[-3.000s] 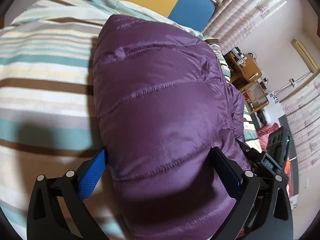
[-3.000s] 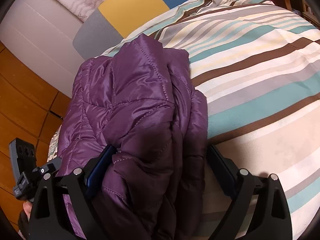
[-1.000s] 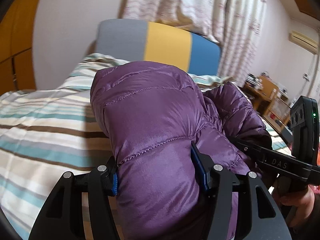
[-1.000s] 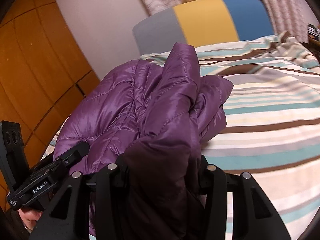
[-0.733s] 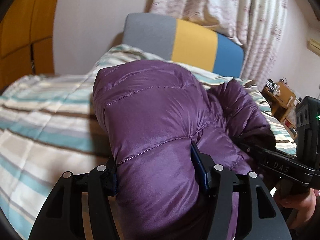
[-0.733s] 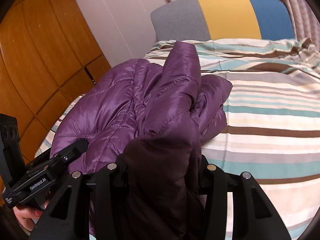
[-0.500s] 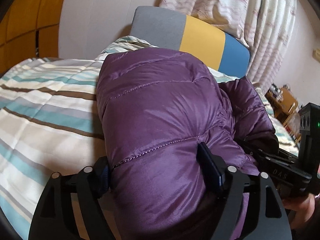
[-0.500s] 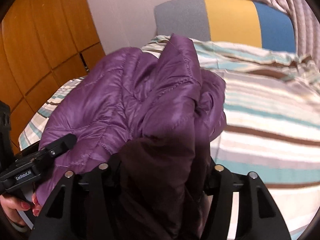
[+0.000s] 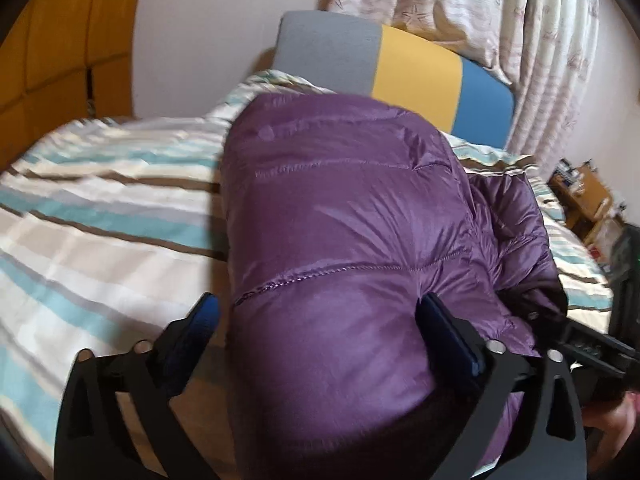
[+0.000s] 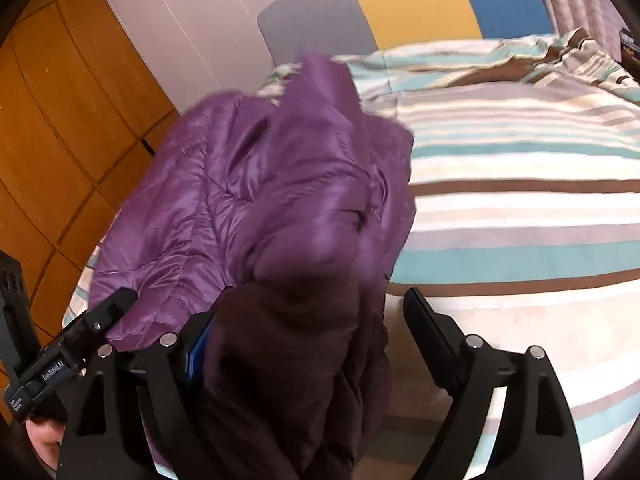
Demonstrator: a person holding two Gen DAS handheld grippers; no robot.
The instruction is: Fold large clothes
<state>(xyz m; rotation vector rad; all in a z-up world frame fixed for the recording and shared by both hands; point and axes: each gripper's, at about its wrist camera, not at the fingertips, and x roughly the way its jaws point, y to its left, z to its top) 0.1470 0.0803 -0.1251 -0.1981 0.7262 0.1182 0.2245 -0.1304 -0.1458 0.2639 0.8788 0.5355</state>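
A purple quilted puffer jacket lies bundled on the striped bed cover. My left gripper straddles its near end with its jaws opening. The left pad stands clear of the cloth and the right pad rests against the bulge. In the right wrist view the jacket is crumpled, and its dark folded edge sits between the fingers of my right gripper. These jaws are opening too: the right finger is off the fabric and the left one is hidden behind it.
A grey, yellow and blue headboard closes the bed's far end, under patterned curtains. Orange wooden panels line the left wall. A wooden desk stands at the right. A hand holds the other tool.
Both pairs of jaws have spread apart, releasing their squeeze on the jacket. Both grippers have come down a little and the jacket has settled onto the bed cover.
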